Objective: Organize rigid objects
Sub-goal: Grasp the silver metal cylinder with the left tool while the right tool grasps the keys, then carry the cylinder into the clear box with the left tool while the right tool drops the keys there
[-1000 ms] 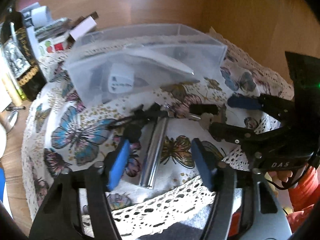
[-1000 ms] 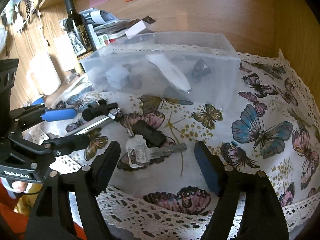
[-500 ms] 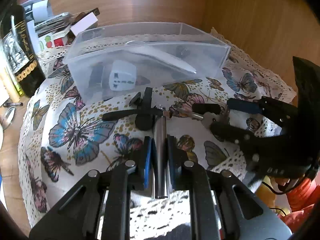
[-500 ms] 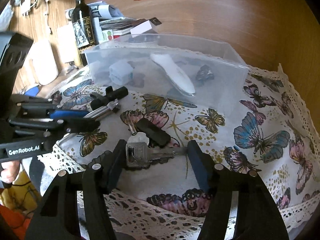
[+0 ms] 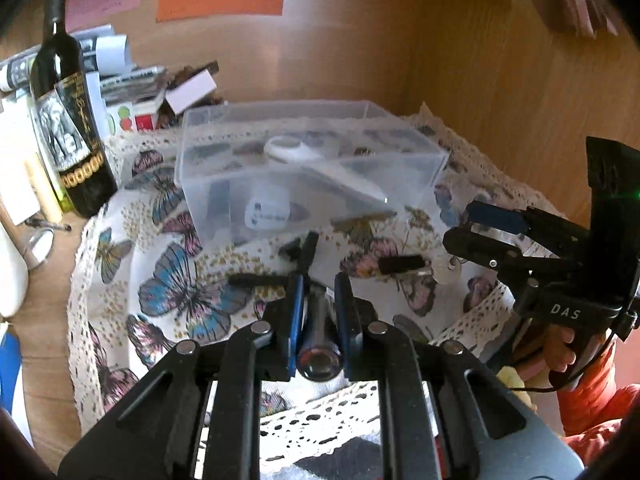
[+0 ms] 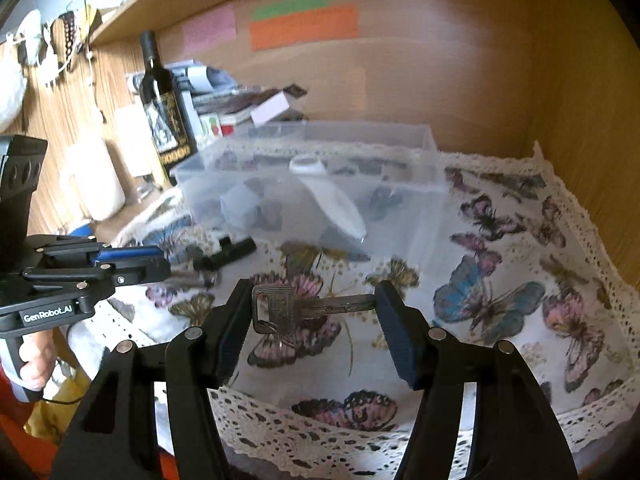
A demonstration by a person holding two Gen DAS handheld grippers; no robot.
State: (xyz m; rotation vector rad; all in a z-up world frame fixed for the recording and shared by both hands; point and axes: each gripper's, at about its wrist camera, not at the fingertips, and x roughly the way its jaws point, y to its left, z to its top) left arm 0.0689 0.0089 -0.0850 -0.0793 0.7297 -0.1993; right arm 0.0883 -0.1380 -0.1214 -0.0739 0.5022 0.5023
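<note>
My left gripper (image 5: 318,294) is shut on a silver metal cylinder with black crossed arms at its far end (image 5: 319,320), held lifted above the butterfly cloth. My right gripper (image 6: 310,306) is shut on a silver key (image 6: 304,307), gripped end to end between the pads; its ring hangs below. A clear plastic bin (image 5: 308,172) stands behind, holding a white adapter (image 5: 267,212), a long white object (image 5: 320,168) and small dark items. The bin also shows in the right wrist view (image 6: 320,184). The right gripper appears in the left wrist view (image 5: 492,232), the left one in the right wrist view (image 6: 132,262).
A dark wine bottle (image 5: 66,120) stands left of the bin, with stacked papers and small boxes (image 5: 160,92) behind. A white jug (image 6: 96,184) sits at the left. Wooden walls close the back and right. The butterfly cloth (image 6: 500,300) covers the surface.
Both grippers closed, the left on the cylinder and the right on the key, and both rose off the cloth with their objects. The key's black fob no longer shows in the right wrist view.
</note>
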